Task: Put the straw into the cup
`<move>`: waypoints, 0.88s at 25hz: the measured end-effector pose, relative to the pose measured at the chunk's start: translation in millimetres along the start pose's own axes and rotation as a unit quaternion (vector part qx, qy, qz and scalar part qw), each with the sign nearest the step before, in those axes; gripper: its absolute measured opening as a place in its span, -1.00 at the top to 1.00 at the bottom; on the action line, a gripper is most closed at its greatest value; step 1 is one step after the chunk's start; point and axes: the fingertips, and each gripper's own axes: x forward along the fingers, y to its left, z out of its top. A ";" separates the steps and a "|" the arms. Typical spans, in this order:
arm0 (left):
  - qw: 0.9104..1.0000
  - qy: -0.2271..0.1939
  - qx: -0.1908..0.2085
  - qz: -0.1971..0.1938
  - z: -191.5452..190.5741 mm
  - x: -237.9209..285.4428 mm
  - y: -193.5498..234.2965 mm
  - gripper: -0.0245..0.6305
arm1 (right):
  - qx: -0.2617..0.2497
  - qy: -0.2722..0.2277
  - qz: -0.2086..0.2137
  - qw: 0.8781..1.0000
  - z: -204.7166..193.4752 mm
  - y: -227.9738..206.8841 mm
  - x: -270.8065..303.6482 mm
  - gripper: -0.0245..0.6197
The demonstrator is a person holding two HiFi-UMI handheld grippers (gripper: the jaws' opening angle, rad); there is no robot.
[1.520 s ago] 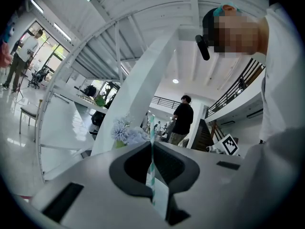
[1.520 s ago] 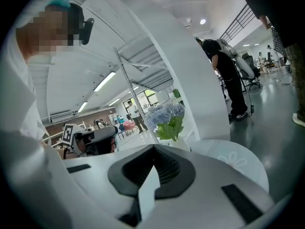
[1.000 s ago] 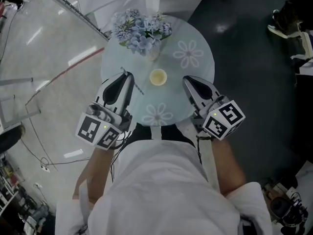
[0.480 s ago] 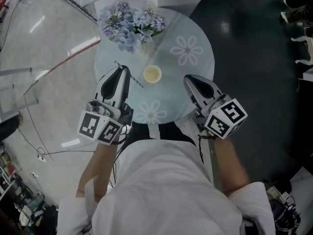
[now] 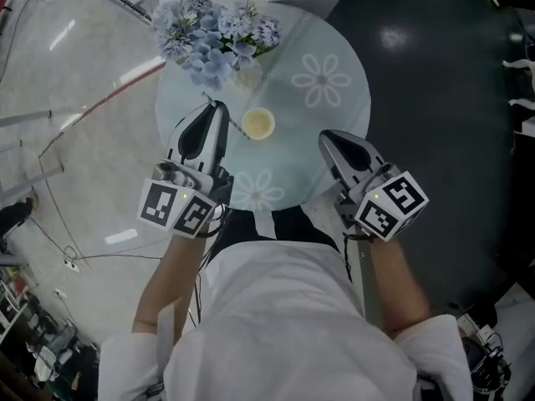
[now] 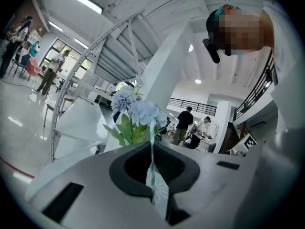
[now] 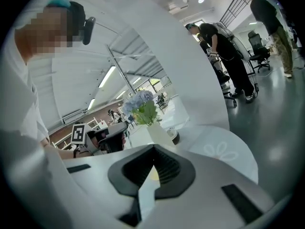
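Note:
A teal-and-white striped straw (image 5: 236, 131) is pinched in my left gripper (image 5: 216, 105), which is shut on it over the left part of the round glass table (image 5: 334, 115). In the left gripper view the straw (image 6: 152, 171) stands upright between the closed jaws of that gripper (image 6: 152, 145). The small pale yellow cup (image 5: 258, 124) stands open-topped just right of the straw's free end. My right gripper (image 5: 328, 136) hovers over the table's right side, right of the cup. In its own view the right gripper (image 7: 153, 147) has its jaws together with nothing between them.
A white vase of blue flowers (image 5: 213, 32) stands at the table's far side, close behind the cup, and also shows as flowers (image 6: 138, 113) and a vase (image 7: 159, 135). Dark floor (image 5: 451, 98) lies to the right. People (image 7: 224, 46) stand in the background.
Both grippers have sunk a little toward the table. The straw's free end now lies closer to the cup's left side. The left gripper's grip on it is unchanged.

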 end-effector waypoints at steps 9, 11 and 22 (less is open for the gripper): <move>1.000 0.006 -0.003 0.004 -21.4 13.6 7.0 0.83 | 0.007 0.009 -0.003 1.000 -10.3 -7.0 0.4 0.87; 1.000 0.007 -0.001 0.006 -25.6 15.7 8.6 0.83 | 0.006 0.011 -0.002 1.000 -12.1 -9.0 0.6 0.87; 1.000 0.012 -0.013 0.008 -50.7 29.5 20.4 0.83 | 0.022 0.027 -0.013 0.999 -33.9 -21.9 0.4 0.87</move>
